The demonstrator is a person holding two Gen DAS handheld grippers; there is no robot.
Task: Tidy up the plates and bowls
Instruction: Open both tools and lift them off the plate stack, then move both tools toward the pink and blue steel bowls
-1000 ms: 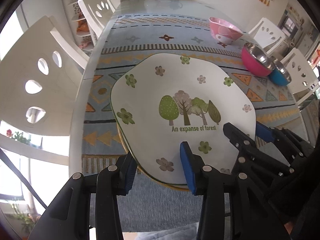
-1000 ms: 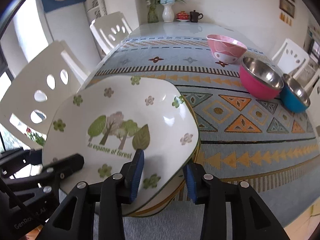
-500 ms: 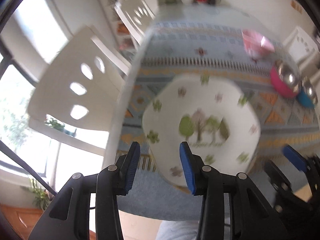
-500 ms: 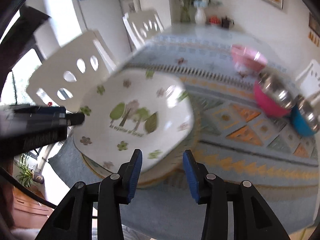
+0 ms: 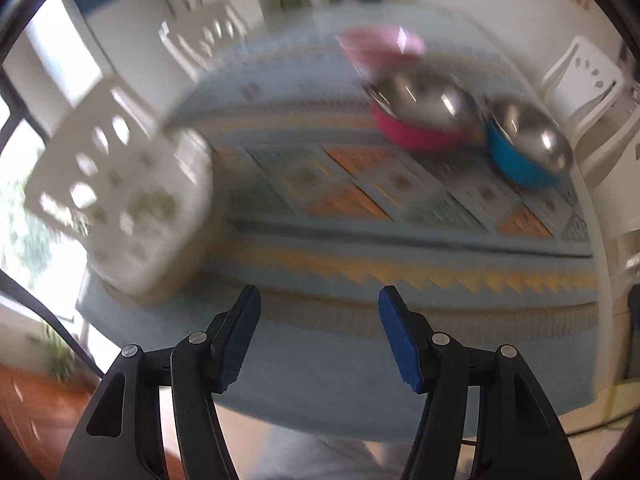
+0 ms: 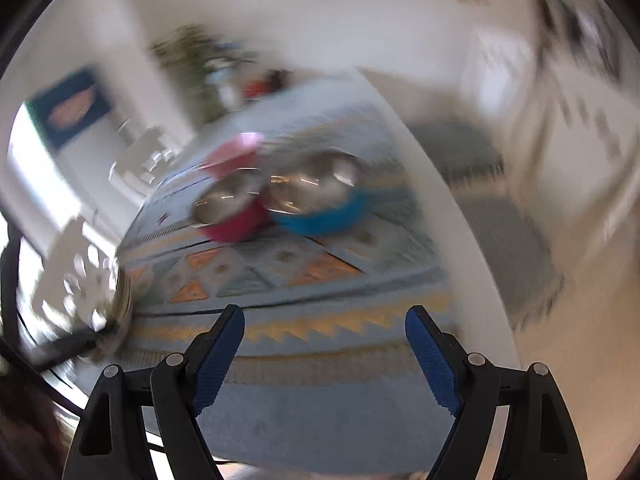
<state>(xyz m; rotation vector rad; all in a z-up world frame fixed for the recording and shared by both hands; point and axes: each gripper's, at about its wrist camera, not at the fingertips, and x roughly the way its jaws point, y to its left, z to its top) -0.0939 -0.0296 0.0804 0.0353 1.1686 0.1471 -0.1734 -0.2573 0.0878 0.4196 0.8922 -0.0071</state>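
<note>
Blurred view, right gripper (image 6: pixel 325 334) opening, empty, above patterned tablecloth (image 6: pixel 320 408), three bowls (image 6: pixel 280 196) beyond

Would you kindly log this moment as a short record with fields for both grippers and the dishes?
left gripper: jaws opening, nothing between them
right gripper: jaws opening, nothing between them
white flower-patterned plate: on the patterned tablecloth, near its edge
pink-sided steel bowl: beside the blue-sided steel bowl
pale pink bowl: behind them
</note>
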